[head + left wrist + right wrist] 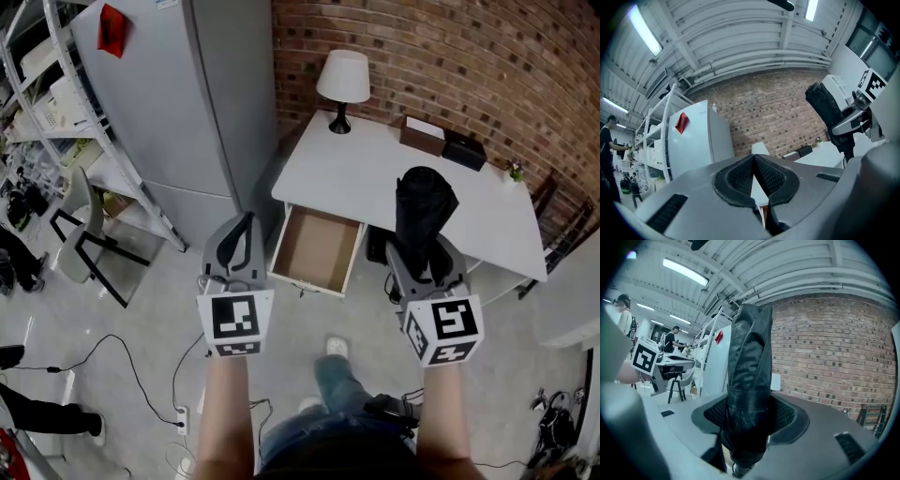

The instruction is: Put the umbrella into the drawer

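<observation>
This is the carrying step. The right gripper is clamped on the folded black umbrella, which stands upright in the air over the desk's front edge, to the right of the open, empty drawer. The left gripper is pinched closed on nothing, just left of the drawer. Next, I judge, the umbrella must swing left over the drawer, tip flat to fit, go down inside and be let go.

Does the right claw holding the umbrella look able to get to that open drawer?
Probably yes. The drawer stands pulled out and looks empty, and nothing shows between it and the right gripper clamping the umbrella. The left gripper is beside it, not over it.
</observation>
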The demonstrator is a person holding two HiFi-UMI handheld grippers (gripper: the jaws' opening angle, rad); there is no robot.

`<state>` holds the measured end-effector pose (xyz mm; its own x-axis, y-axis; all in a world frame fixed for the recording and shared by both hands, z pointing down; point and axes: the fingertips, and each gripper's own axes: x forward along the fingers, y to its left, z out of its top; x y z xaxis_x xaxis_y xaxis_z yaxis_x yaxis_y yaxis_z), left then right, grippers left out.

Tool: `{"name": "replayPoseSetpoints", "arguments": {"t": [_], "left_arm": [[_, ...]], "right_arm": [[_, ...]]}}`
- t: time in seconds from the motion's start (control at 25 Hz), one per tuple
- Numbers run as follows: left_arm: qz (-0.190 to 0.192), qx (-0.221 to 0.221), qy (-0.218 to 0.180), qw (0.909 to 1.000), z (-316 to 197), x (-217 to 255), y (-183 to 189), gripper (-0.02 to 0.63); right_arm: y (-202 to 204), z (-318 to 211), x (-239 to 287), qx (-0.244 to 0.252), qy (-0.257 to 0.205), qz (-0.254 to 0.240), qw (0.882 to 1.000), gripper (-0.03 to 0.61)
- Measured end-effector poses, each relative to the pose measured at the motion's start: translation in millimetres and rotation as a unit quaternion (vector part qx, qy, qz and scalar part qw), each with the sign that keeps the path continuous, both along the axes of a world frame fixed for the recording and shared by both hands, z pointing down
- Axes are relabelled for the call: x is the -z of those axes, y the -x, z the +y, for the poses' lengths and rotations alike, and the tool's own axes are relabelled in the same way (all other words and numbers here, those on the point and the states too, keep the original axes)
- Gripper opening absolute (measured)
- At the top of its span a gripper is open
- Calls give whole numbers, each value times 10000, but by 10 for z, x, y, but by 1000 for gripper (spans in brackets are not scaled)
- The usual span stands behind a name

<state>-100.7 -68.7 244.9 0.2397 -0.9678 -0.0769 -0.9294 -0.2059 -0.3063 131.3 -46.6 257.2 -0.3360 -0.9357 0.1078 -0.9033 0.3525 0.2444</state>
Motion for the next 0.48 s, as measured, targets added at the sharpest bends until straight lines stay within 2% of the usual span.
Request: {"name": "replayPoseSetpoints", "arguments": {"t": [0.48], "left_arm": [[-36,456,218,9987,-1299,-98,-133,1]], "right_arm": [[-134,-1559,-156,476,301,-248,9981,230]]}}
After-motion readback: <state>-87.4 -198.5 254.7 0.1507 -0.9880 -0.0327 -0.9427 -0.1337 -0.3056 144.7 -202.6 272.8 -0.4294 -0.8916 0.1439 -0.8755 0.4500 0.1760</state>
